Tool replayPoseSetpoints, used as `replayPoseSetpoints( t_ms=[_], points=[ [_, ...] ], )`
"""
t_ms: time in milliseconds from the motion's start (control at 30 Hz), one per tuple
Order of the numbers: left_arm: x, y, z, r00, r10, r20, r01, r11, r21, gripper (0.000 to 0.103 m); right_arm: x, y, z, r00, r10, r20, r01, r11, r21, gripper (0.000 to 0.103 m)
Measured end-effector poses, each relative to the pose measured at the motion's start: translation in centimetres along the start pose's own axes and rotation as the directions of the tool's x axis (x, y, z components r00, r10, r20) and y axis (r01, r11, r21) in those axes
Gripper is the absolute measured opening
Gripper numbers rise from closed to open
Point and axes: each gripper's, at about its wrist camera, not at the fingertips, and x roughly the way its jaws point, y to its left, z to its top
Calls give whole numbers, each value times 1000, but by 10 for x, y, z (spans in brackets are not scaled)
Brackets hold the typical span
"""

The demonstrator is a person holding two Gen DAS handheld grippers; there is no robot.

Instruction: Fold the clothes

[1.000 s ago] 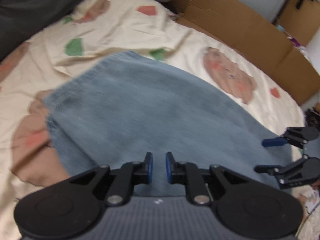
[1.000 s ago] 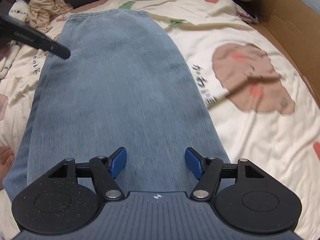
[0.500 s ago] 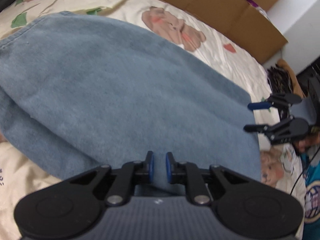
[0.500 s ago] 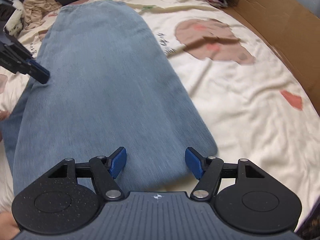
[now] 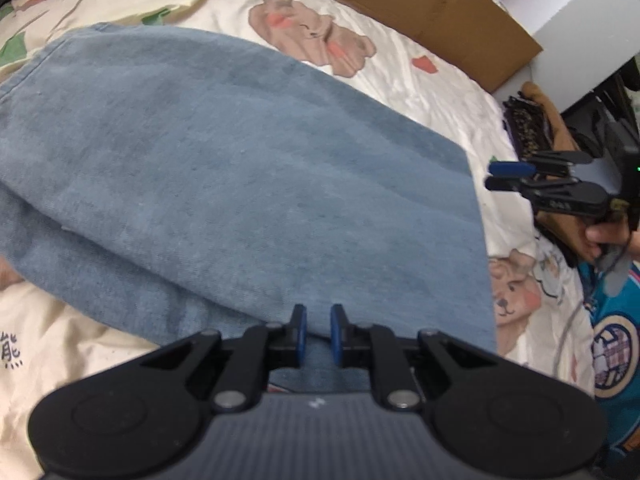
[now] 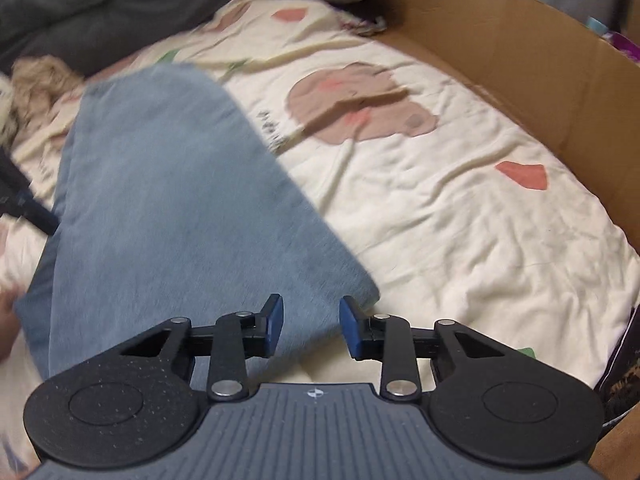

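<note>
Across the middle of my left wrist view lies the folded blue denim garment (image 5: 240, 184), flat on the cream bear-print bedspread (image 5: 420, 92). My left gripper (image 5: 318, 330) sits at bottom center, jaws nearly closed with a narrow gap; denim shows in that gap, but I cannot tell if the pads pinch it. At right edge my right gripper (image 5: 506, 176) hangs just off the garment's right edge, over the bedspread, a hand (image 5: 604, 234) gripping its handle. Cardboard box wall (image 5: 400, 4) runs along upper right, dark leopard-print cloth (image 5: 528, 124) below it. In the right wrist view the jaws are closing, pads not pressing anything; the denim's near corner lies between them. Grey bedding (image 6: 100, 12) fills the upper left, a tan crumpled cloth (image 6: 36, 88) at left edge. Blurred frame here.
</note>
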Motion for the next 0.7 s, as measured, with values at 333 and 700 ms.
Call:
replayPoseSetpoints(
  t_ms=[333, 700],
  points=[
    [24, -10, -11, 988, -130, -84, 134, 990, 45, 12, 33, -10, -14, 995, -66, 77, 59, 994, 90, 33],
    [31, -11, -27, 973, -184, -137, 191, 981, 41, 12, 16, -20, -10, 995, -67, 69, 55, 983, 172, 28]
  ],
)
